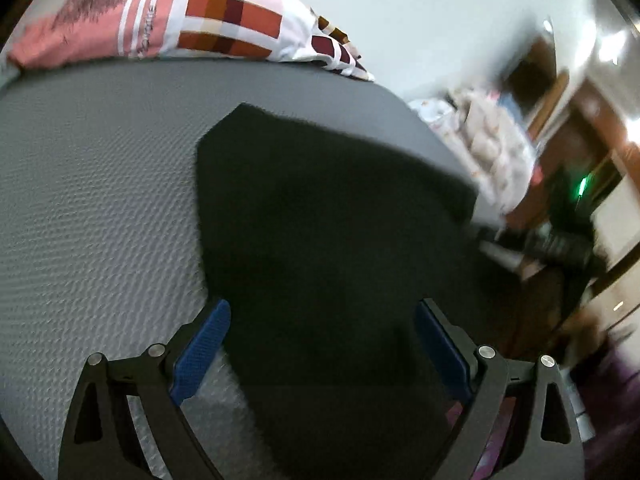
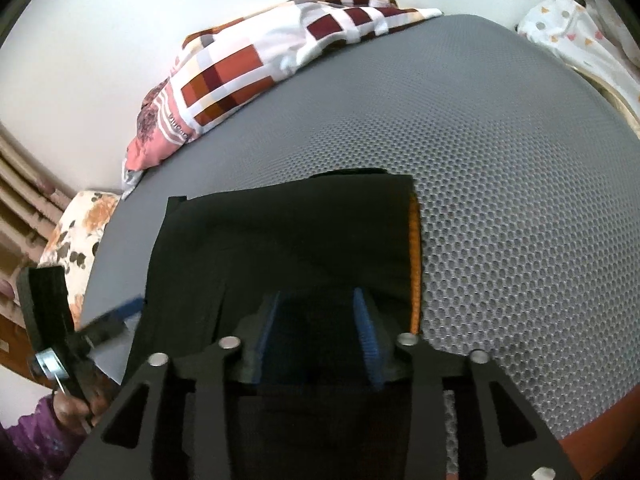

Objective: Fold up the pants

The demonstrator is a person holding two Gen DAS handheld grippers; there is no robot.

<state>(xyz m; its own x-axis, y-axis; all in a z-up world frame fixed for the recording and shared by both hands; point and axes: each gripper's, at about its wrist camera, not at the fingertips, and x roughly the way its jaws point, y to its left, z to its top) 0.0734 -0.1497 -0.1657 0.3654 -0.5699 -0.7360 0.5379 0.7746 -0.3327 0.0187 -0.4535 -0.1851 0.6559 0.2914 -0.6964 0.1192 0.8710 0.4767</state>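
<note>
- left claw [image 1: 322, 344], blue pads spread wide and gripping nothing, hangs over the black fabric pants [image 1: 328, 216].
- the pants lie folded flat on a grey honeycomb-mesh bed [image 2: 500, 200], with a checked red-and-white pillow [image 2: 240, 76] at the bed's far edge.
- right claw [image 2: 318, 320] stands part-open, pads [image 2: 366, 332] off the cloth below.

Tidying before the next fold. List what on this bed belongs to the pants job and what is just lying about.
Job:
black pants
left gripper
right gripper
grey mesh mat, the work surface

Lying about:
checked pillow
floral pillow
dotted white cloth
</note>
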